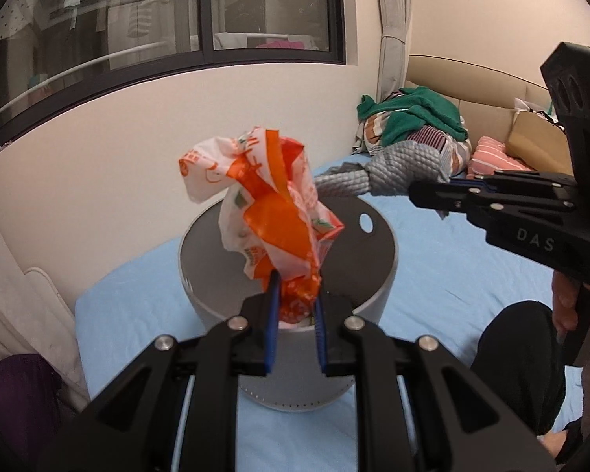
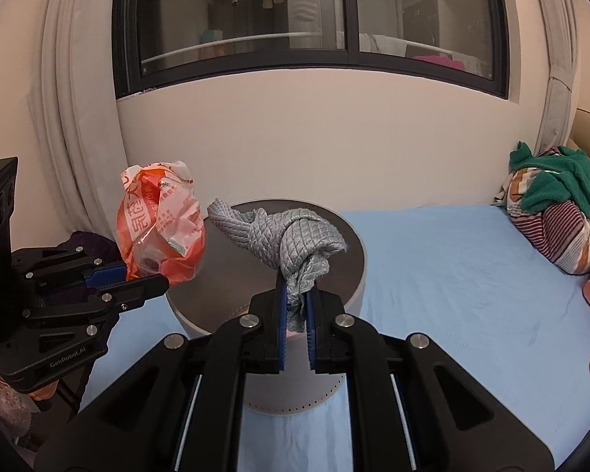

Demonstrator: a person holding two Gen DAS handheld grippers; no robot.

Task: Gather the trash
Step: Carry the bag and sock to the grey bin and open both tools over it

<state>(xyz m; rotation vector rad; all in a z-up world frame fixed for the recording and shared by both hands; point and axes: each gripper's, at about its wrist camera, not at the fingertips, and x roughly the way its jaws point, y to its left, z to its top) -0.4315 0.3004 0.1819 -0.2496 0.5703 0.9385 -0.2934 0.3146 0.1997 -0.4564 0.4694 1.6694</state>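
My left gripper [image 1: 296, 306] is shut on a crumpled orange and white plastic wrapper [image 1: 271, 204] and holds it above the open round grey bin [image 1: 369, 303] that stands on the blue bed. The wrapper also shows in the right wrist view [image 2: 161, 232], with the left gripper [image 2: 153, 281] beside it. My right gripper [image 2: 296, 310] is shut on a knotted grey quilted cloth [image 2: 283, 236] and holds it over the bin [image 2: 354, 283]. In the left wrist view the right gripper [image 1: 417, 192] comes in from the right with the cloth [image 1: 393, 169].
The bed has a blue sheet [image 2: 452, 275]. A pile of clothes and striped pillows [image 2: 558, 212] lies at the head of the bed on the right. A wall with a dark window [image 2: 295, 19] and curtains [image 2: 74, 118] is behind the bed.
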